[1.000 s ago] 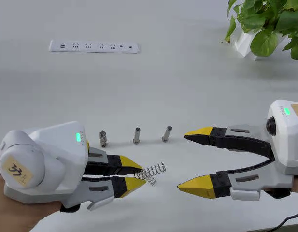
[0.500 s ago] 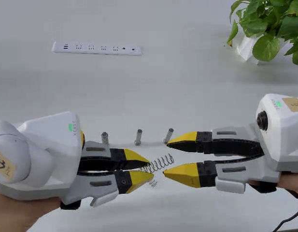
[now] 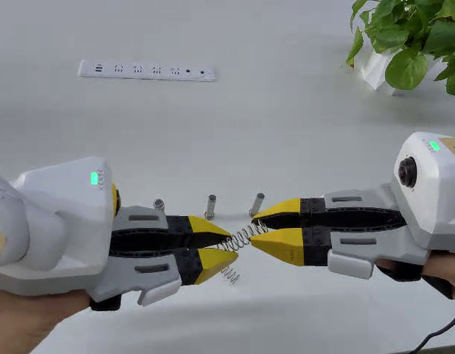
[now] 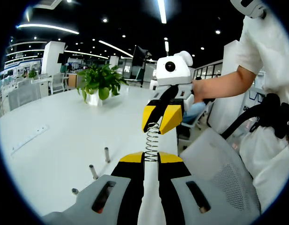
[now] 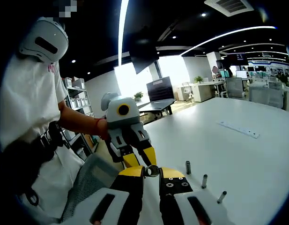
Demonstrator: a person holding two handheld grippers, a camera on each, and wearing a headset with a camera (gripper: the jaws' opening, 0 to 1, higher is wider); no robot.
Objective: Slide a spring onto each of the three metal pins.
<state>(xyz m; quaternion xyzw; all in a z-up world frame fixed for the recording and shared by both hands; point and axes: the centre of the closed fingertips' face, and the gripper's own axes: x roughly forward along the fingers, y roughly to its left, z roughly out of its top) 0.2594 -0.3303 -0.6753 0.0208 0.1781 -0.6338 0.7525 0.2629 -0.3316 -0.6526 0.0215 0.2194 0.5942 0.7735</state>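
**Both claws pinch one spring, held in the air over the workbench's near edge**

The left gripper (image 3: 231, 247) has its jaws pressed together on one end of the spring (image 3: 242, 237), and the right gripper (image 3: 254, 228) pinches the other end, so the coil hangs stretched between the two tips, clear of the workbench (image 3: 286, 133). This looks like a hand-over or a regrip: a springy coil held by one end droops, and a pin needs a free, open end aimed at it. The three pins (image 3: 210, 206) stand upright in a row just behind the tips, the left one partly hidden by the left gripper. A second spring (image 3: 228, 275) lies on the workbench just below, towards the near edge, waiting its turn.
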